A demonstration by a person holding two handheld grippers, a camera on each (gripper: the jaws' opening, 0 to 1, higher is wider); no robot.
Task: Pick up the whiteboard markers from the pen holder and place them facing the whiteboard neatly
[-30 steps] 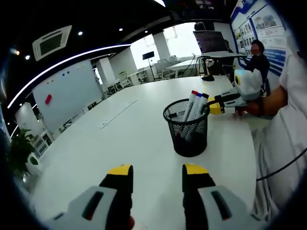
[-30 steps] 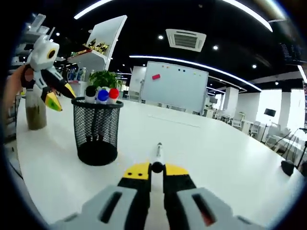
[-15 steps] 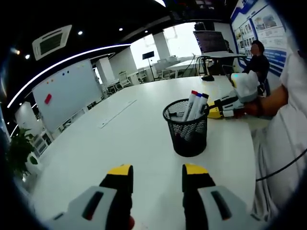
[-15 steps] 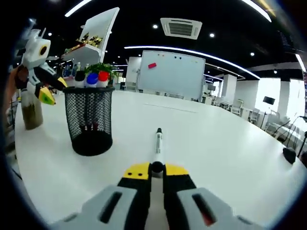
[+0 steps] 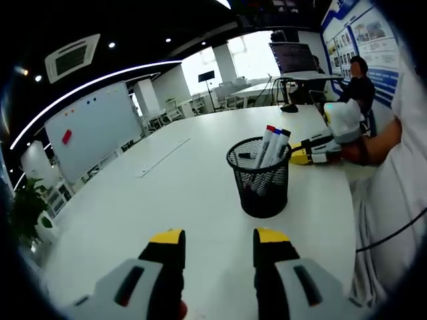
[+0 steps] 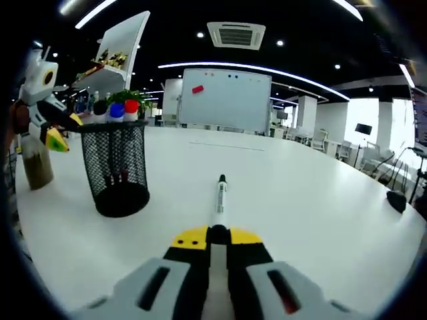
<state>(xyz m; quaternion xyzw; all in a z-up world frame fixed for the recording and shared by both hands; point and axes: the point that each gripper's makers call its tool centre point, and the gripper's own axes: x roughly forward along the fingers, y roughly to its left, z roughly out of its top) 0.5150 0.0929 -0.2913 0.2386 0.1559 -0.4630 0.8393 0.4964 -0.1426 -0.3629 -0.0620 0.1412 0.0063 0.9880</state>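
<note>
Left claw (image 5: pixel 217 241) hangs released and empty over the near part of the white bench (image 5: pixel 153 200); its view has not shifted over the last second.

The mesh pen holder (image 5: pixel 260 177) stands mid-bench, with red, blue and black capped markers (image 5: pixel 272 143) upright inside.

Right claw (image 6: pixel 217 235) is clenched on a black-capped whiteboard marker (image 6: pixel 219 197), which points along the bench toward the far whiteboard (image 6: pixel 225 100). Over the last second this claw has come lower: the marker now runs close along the bench top, and whether it touches I cannot tell. The pen holder has slid further left in the right gripper view.

Judgement: the first marker is about to be laid down, already aimed at the whiteboard; three are left in the holder.

Room: broad bare bench ahead of and to the right of the marker, with space for a neat row. The pen holder sits to the left, well apart. A brown jar (image 6: pixel 35 163) stands near the left bench edge.
</note>
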